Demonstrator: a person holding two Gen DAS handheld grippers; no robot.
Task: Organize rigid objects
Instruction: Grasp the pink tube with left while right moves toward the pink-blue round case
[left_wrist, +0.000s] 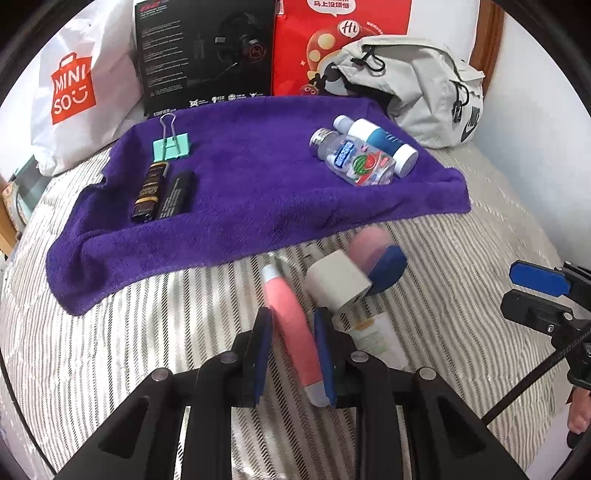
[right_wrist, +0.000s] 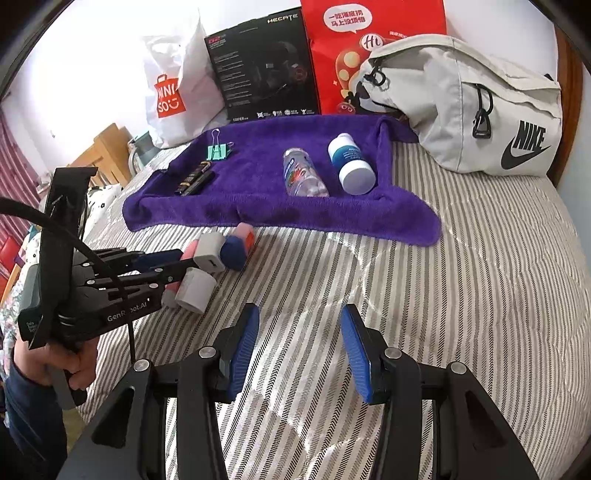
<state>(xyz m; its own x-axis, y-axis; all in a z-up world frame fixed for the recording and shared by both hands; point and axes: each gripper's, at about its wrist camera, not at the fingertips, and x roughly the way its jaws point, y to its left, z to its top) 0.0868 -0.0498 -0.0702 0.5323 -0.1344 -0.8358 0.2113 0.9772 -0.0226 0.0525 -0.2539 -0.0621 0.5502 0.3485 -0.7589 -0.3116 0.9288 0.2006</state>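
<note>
Pink tube (left_wrist: 291, 325) with grey ends, clamped between the blue pads of the left gripper (left_wrist: 291, 354), on the striped bedcover just in front of the purple towel (left_wrist: 236, 206). Beside it, also short of the towel's near edge: grey charger block (left_wrist: 338, 282), pink-and-blue cylinder (left_wrist: 376, 254), pale tube (left_wrist: 373, 336). On the towel's left part: mint binder clip (left_wrist: 171, 146), gold-and-black tube (left_wrist: 149, 192), black stick (left_wrist: 177, 197) lying alongside. On the towel's right part: clear bottle (left_wrist: 354, 162) touching white-capped bottle (left_wrist: 380, 144). Right gripper (right_wrist: 299, 349) spread wide over bare bedcover, well in front of the towel, holding nothing. Behind the towel: grey bag (right_wrist: 472, 107), red bag (right_wrist: 369, 48), black box (right_wrist: 262, 66).
</note>
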